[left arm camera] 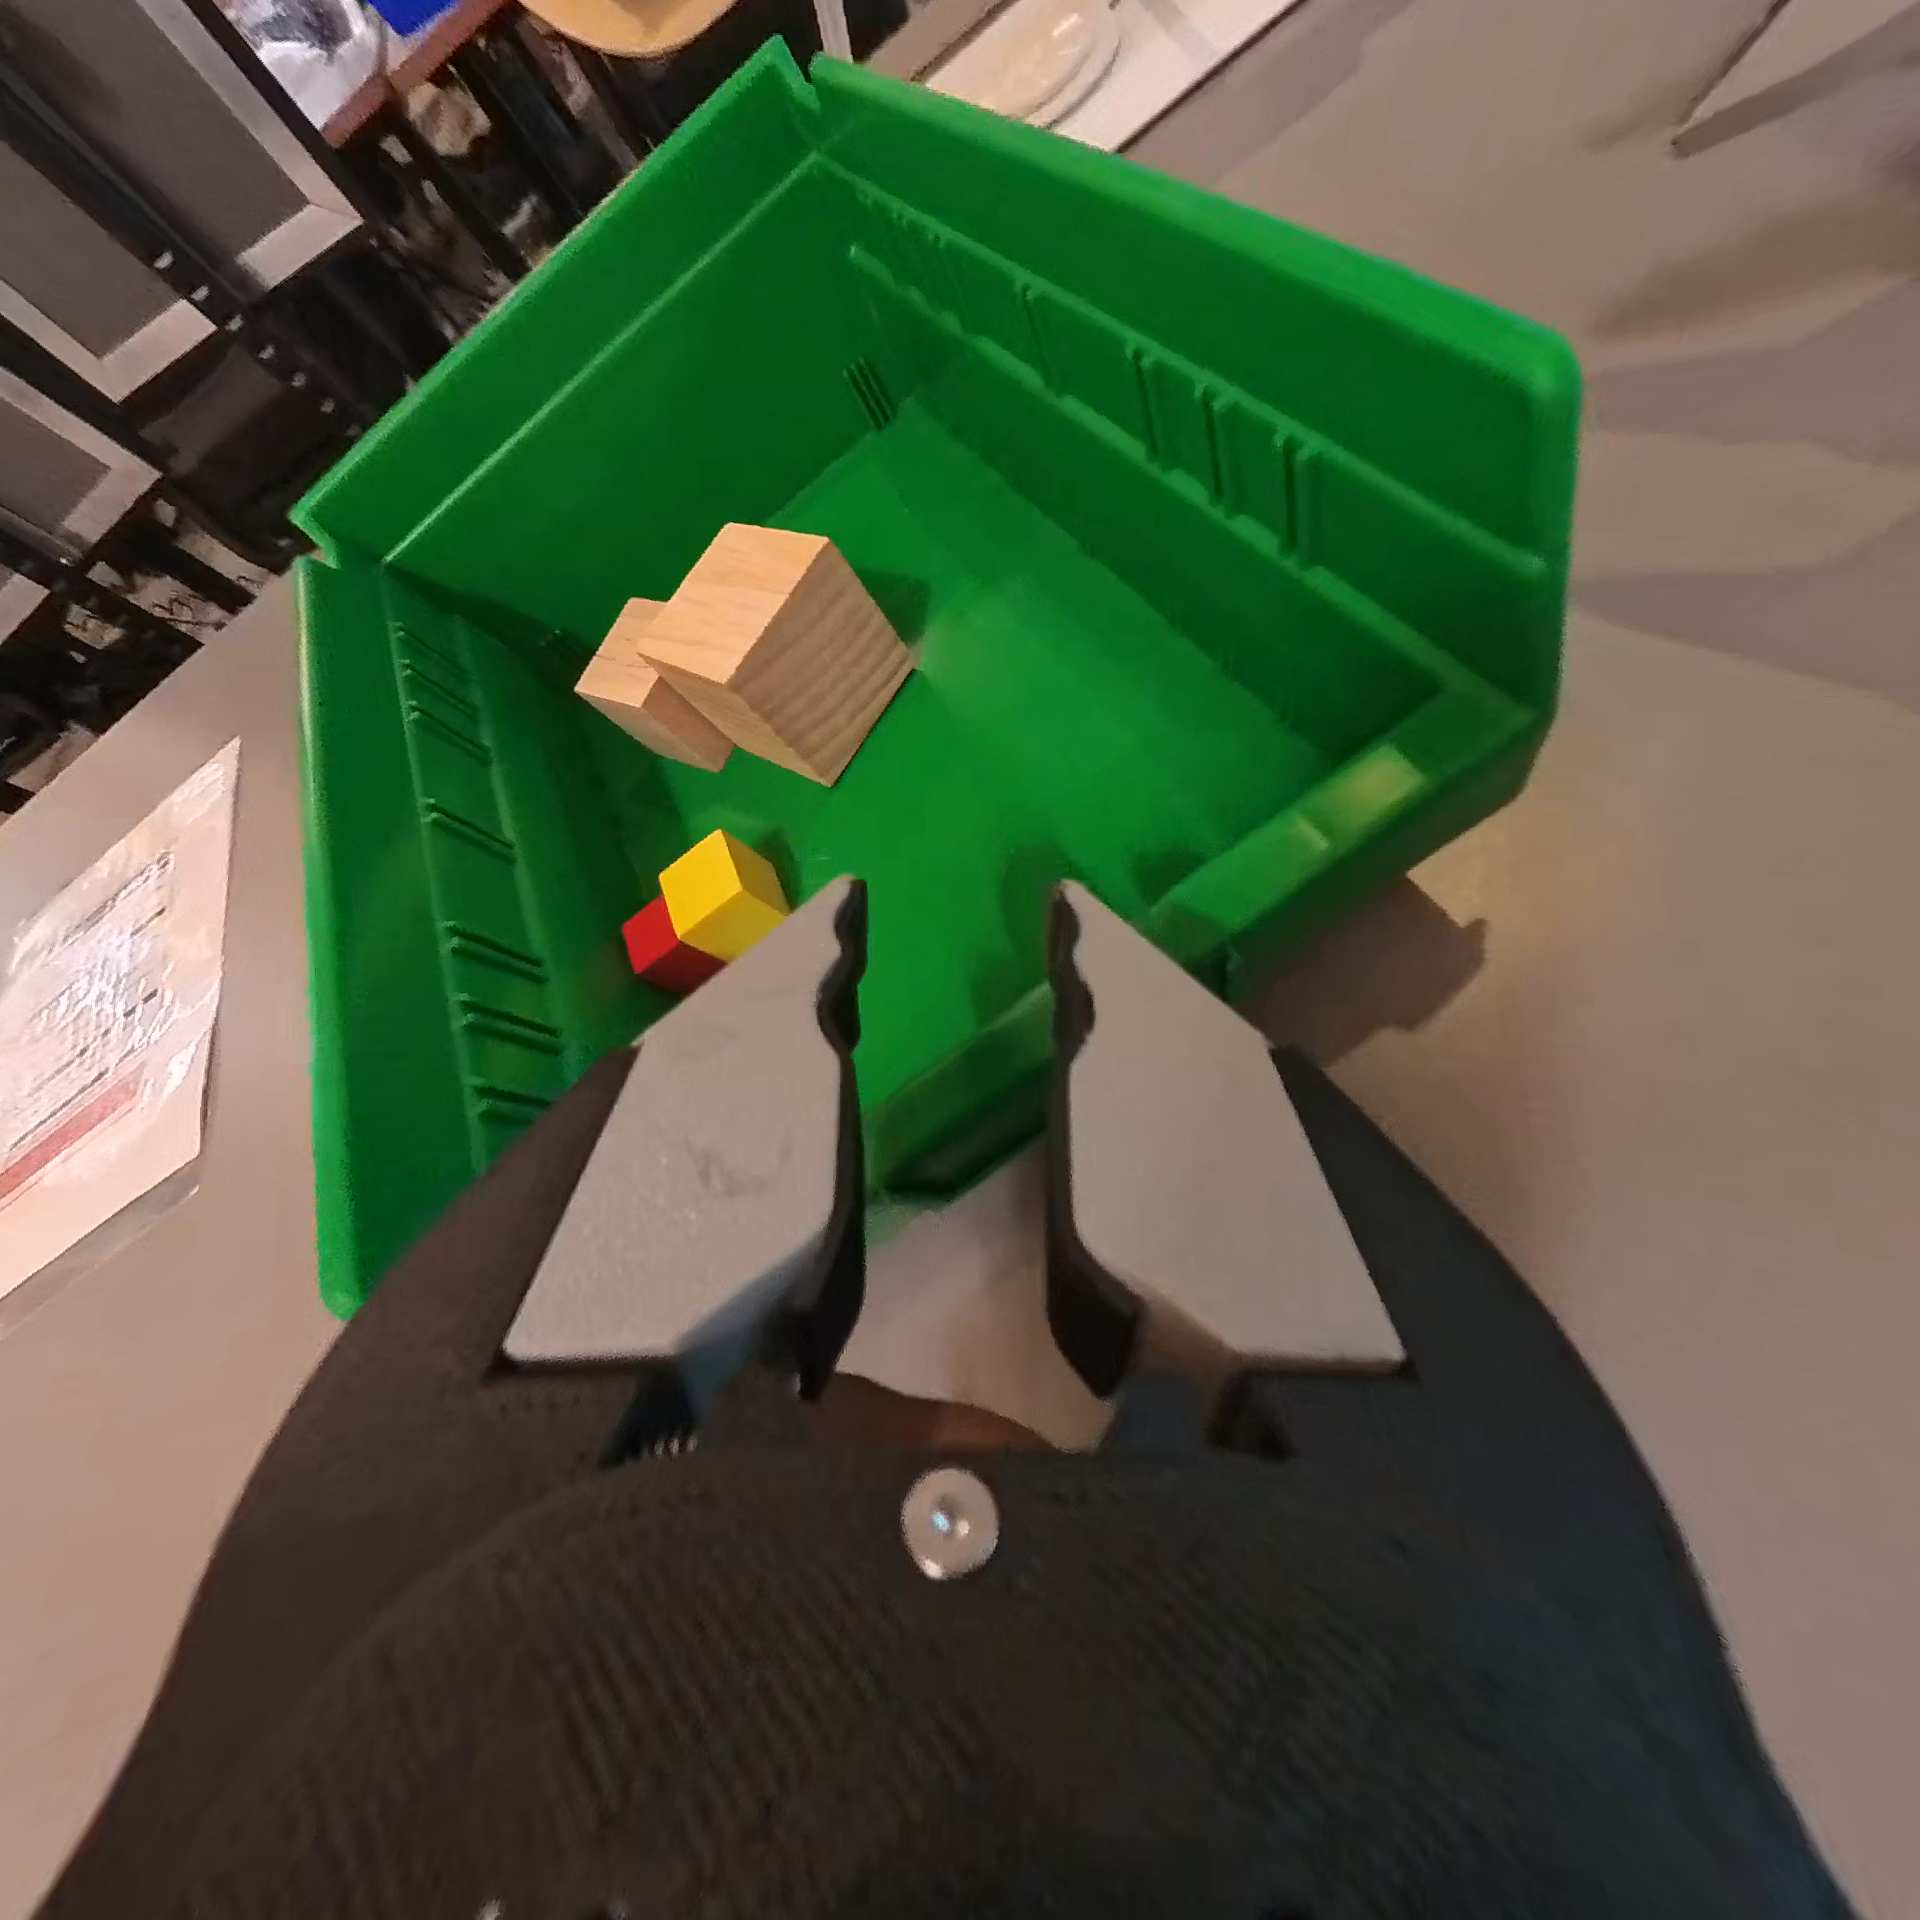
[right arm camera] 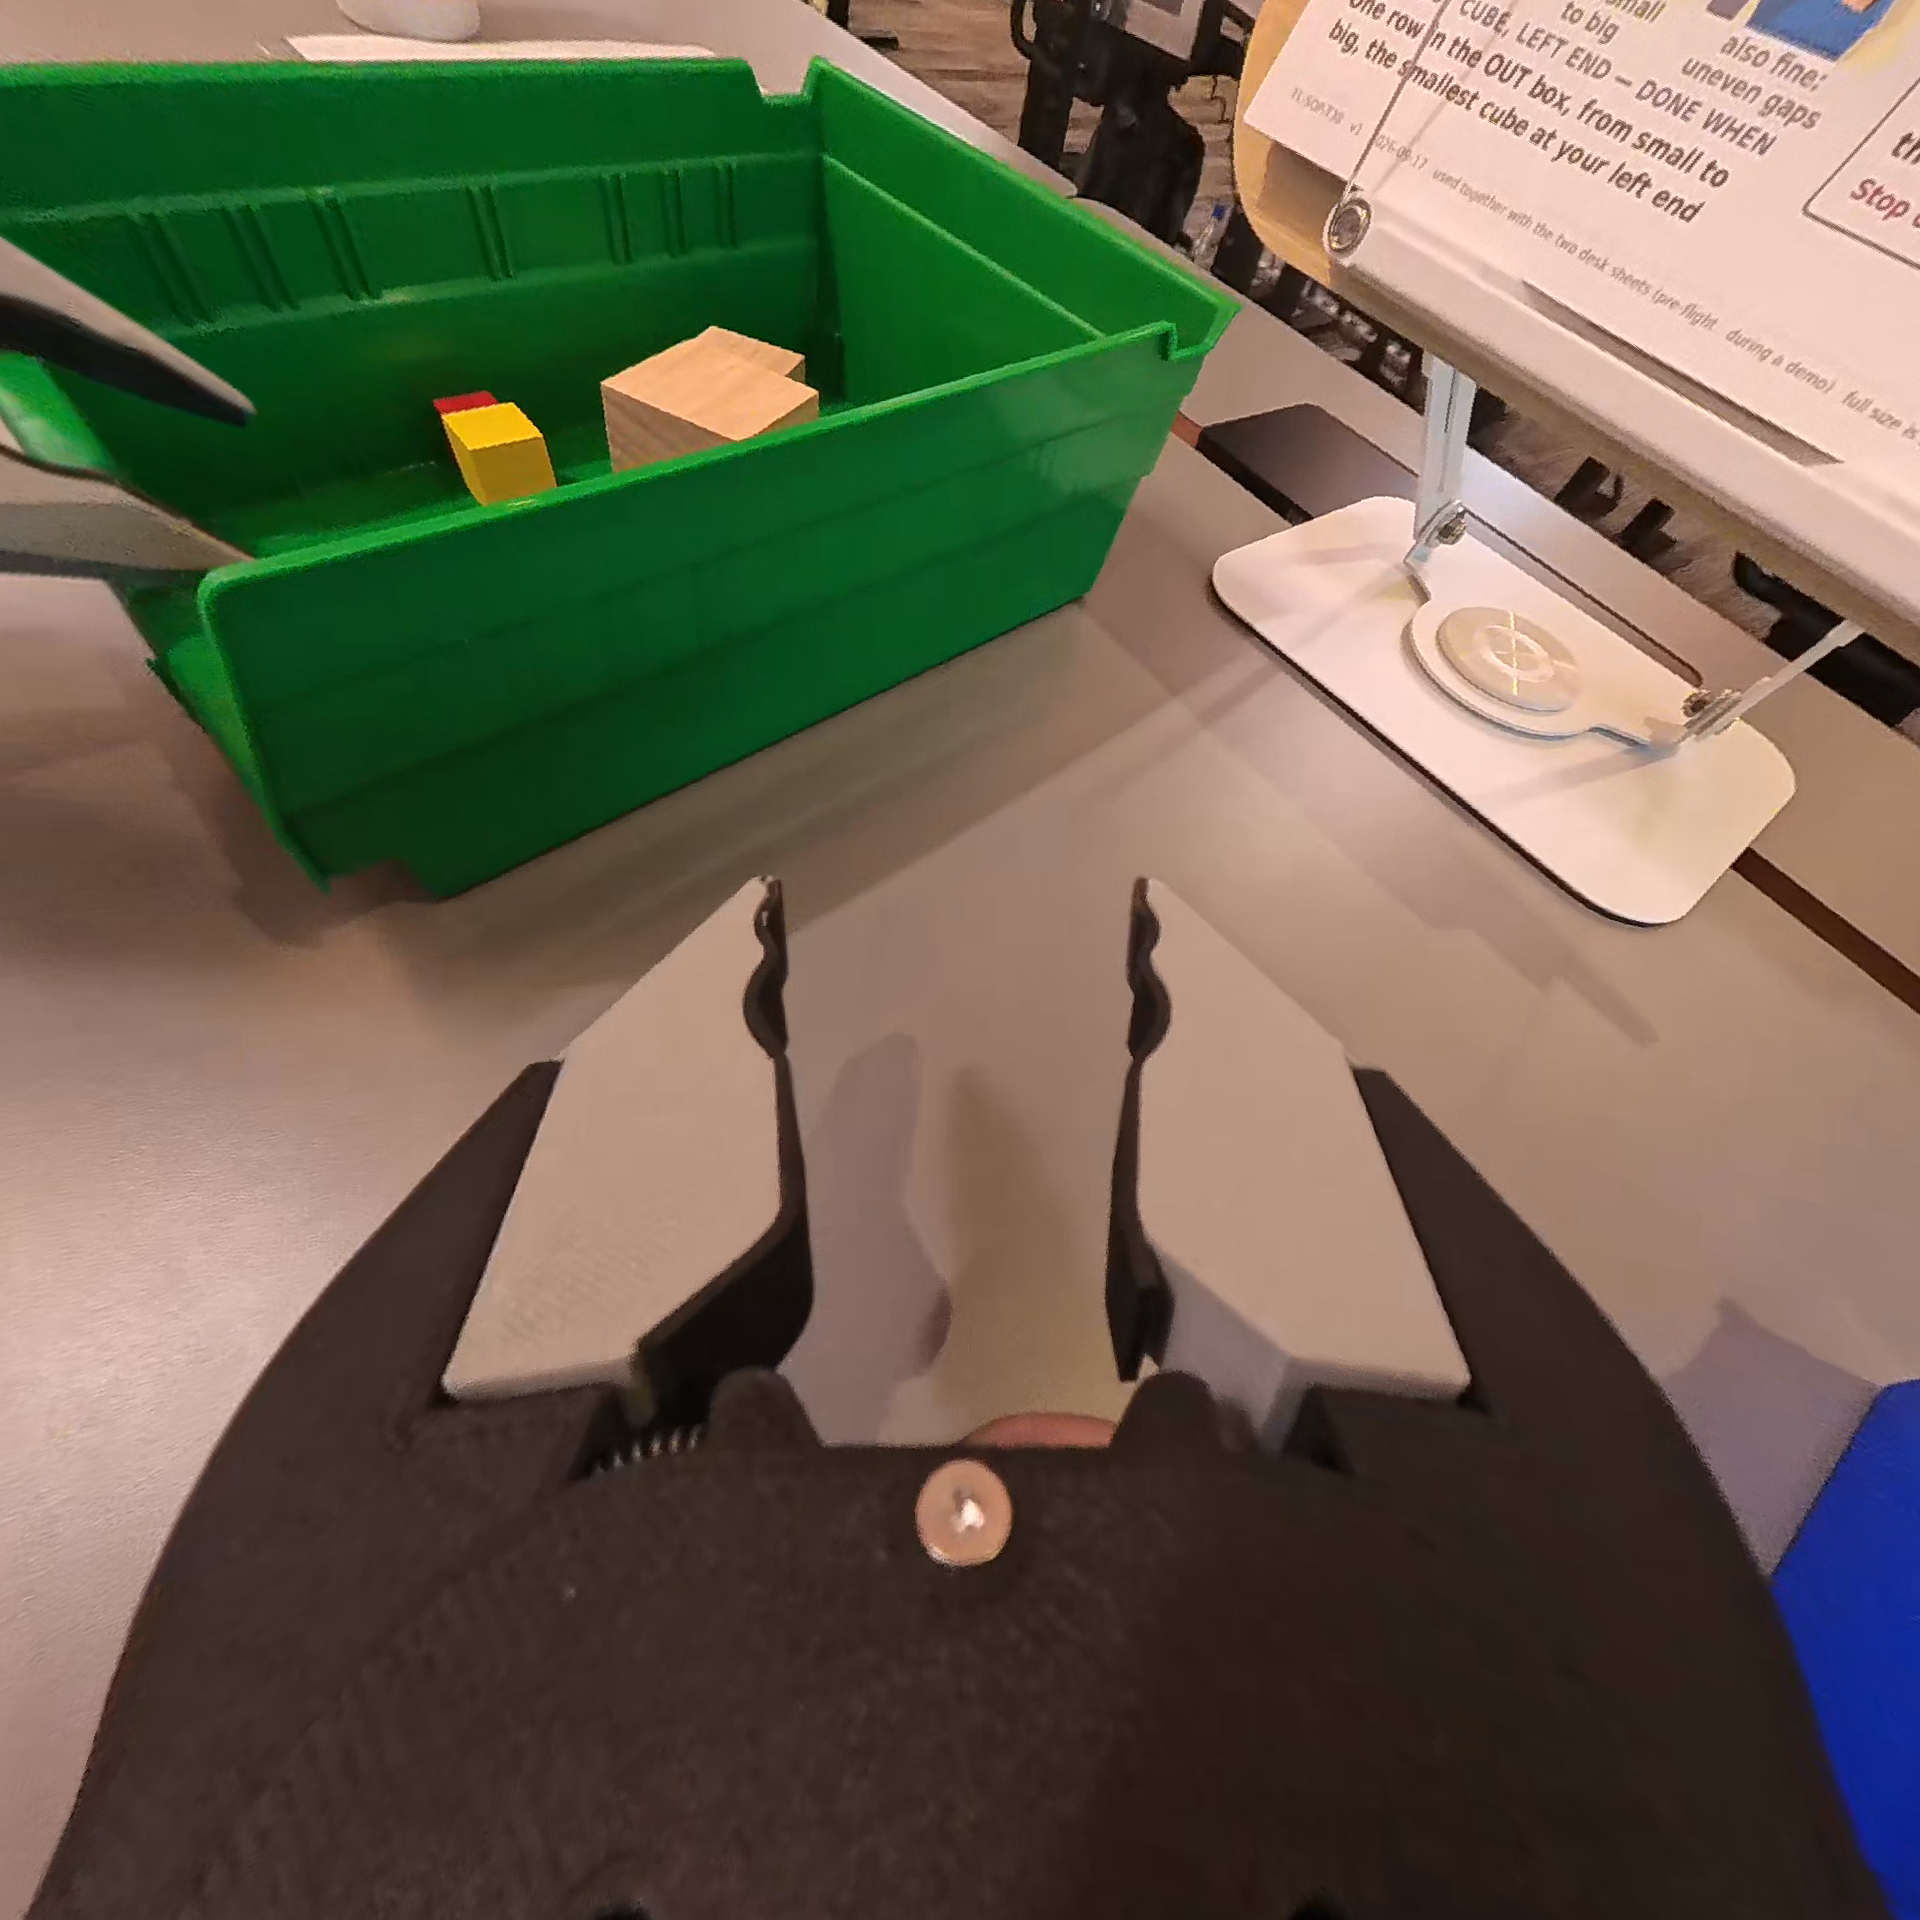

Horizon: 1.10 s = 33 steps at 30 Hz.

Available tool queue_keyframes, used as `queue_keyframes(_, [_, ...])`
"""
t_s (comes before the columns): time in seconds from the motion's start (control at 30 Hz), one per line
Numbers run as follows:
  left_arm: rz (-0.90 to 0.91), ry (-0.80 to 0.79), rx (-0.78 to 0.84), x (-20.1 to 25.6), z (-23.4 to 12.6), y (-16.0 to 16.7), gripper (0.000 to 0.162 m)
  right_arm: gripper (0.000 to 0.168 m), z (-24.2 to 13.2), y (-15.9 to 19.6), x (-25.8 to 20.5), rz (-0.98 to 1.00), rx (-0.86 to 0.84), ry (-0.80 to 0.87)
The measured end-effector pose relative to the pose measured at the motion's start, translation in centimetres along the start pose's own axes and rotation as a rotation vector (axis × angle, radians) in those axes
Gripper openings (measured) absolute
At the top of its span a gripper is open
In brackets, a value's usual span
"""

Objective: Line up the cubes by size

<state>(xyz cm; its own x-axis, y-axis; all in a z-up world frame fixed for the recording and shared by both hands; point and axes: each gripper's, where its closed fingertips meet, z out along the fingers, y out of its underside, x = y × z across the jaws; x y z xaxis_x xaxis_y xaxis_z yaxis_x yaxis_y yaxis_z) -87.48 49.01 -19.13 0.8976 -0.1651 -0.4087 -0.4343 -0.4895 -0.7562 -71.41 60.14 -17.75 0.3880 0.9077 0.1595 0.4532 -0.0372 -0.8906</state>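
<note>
A green bin holds the cubes. A large wooden cube leans against a smaller wooden cube near the far left corner. A yellow cube sits against a smaller red cube by the left wall. My left gripper is open and empty, just above the bin's near end, right of the yellow cube. My right gripper is open and empty over the table, in front of the bin. There the yellow cube, red cube, large wooden cube and left gripper's fingers show.
A white stand base holds a tilted instruction sheet to the right of the bin. A blue object sits at the right edge. A plastic-sleeved paper lies left of the bin. Dark shelving stands beyond the table.
</note>
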Motion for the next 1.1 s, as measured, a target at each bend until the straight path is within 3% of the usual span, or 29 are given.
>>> queue_keyframes(0.27, [-0.008, -0.025, 0.007, 0.4, 0.0, -0.7, 0.046, 0.066, -0.5, -0.4, 0.5, 0.035, 0.035, 0.0])
queue_keyframes(0.4, [-0.098, -0.027, -0.018, -0.5, -0.2, 0.1, 0.053, 0.066, -0.2, 0.1, 0.7, 0.035, 0.019, 0.007])
queue_keyframes(0.67, [-0.125, 0.087, 0.054, -2.2, -1.3, -2.0, 0.051, 0.066, 0.2, 0.4, 0.3, 0.035, 0.008, -0.014])
queue_keyframes(0.87, [0.08, 0.153, -0.034, -4.4, 2.5, -6.0, 0.054, 0.066, 0.4, 0.6, 0.1, 0.015, -0.004, -0.013])
queue_keyframes(1.1, [0.31, 0.202, -0.248, -5.3, 9.4, -4.9, 0.055, 0.066, 0.0, 0.1, 0.3, 0.035, 0.021, -0.019])
